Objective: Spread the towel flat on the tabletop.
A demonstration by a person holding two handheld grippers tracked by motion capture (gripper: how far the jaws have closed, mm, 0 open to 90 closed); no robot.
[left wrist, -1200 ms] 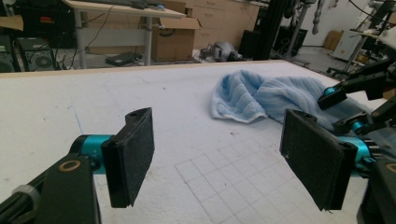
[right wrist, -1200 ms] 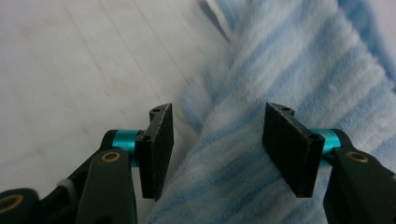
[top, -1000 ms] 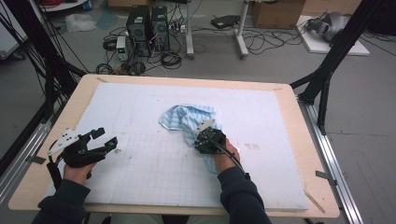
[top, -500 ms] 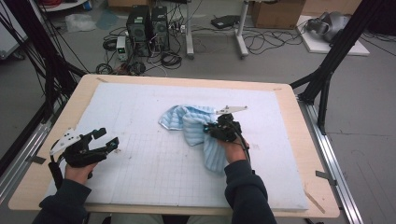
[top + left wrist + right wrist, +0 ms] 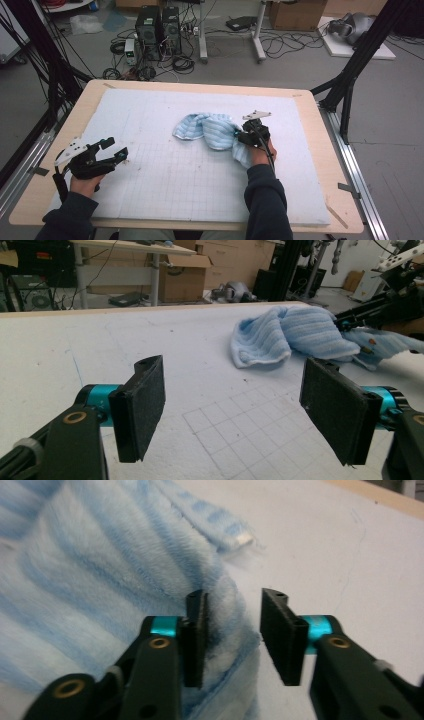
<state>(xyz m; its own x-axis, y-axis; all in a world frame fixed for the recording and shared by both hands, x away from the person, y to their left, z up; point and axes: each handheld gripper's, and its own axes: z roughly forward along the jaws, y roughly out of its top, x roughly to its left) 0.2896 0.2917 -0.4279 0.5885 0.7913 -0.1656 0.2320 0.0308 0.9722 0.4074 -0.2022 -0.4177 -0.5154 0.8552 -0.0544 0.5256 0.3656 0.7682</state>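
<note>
High view: right gripper (image 5: pixel 239 139) at the towel's (image 5: pixel 212 131) three o'clock edge, jaws just parting, cloth between; left gripper (image 5: pixel 111 150) spread, empty.

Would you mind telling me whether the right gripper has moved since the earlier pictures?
Yes. The right gripper has moved right, toward the table's right edge, dragging the towel; its jaws have just been opening.

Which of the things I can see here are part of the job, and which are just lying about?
Part of the job:
- striped blue towel, crumpled on the white mat
- right gripper, jaws just opened, at the towel's edge
- left gripper, open, resting apart

Just lying about:
- computer towers on the floor
- cardboard box
- loose cables
</note>
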